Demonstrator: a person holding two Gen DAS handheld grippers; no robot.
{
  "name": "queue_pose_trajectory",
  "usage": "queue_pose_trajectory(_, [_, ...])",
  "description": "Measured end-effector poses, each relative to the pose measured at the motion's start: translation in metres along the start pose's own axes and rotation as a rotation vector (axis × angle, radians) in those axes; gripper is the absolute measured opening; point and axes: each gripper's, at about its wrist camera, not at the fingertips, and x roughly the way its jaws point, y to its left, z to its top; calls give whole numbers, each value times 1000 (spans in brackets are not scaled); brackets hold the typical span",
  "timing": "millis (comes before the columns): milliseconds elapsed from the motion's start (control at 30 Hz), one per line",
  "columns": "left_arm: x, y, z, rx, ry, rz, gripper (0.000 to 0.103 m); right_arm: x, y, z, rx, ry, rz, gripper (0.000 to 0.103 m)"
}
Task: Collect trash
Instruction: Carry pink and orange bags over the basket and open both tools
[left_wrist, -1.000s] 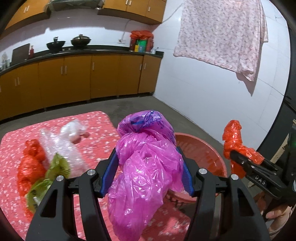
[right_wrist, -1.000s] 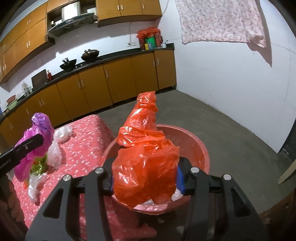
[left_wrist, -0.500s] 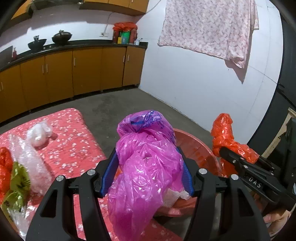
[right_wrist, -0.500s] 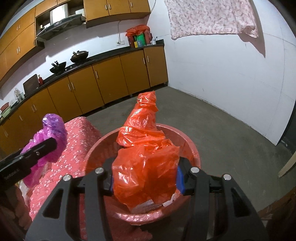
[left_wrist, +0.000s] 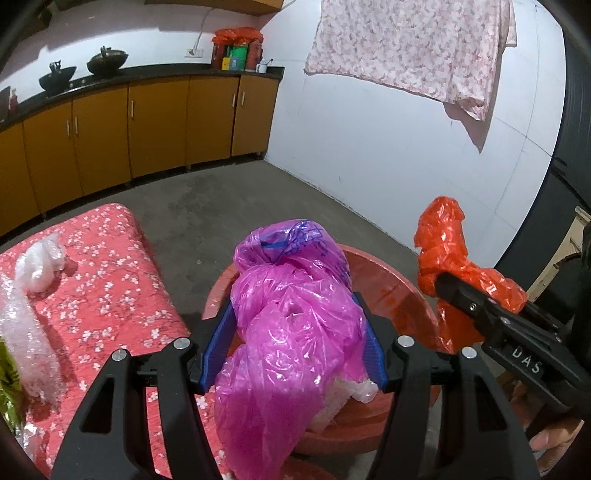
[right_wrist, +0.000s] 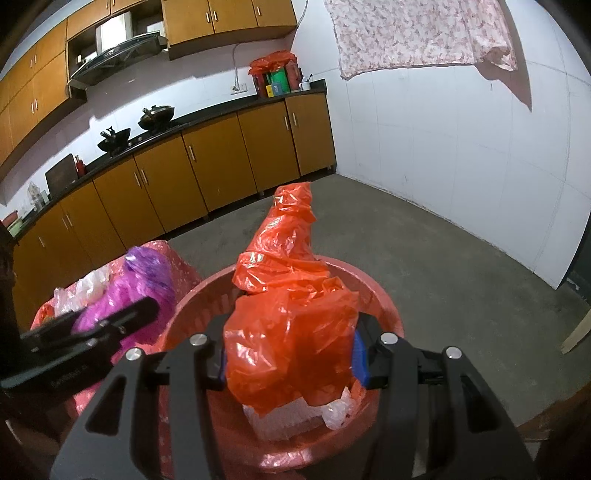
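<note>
Magenta plastic bag (left_wrist: 291, 325) is clamped in the left claw (left_wrist: 293, 345) above the near-left rim of the red basin (left_wrist: 402, 295). Orange plastic bag (right_wrist: 291, 332) is clamped in the right claw (right_wrist: 290, 356) over the basin's interior. Crumpled clear plastic (left_wrist: 38, 262) lies on the floral tabletop (left_wrist: 110, 280), left.

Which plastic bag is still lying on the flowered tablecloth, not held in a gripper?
The small white bag, loose on the red cloth; the magenta and orange bags are clamped.
</note>
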Motion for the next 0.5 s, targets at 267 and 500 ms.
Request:
queue_pose_trajectory(267, [9,9,-2,-37,27,8,76,9,-4,6,34,-4,23,62])
queue_pose_trajectory(500, [-3,34,-7,-96,27,60,88,-2,-5,2,43,-64,-31,97])
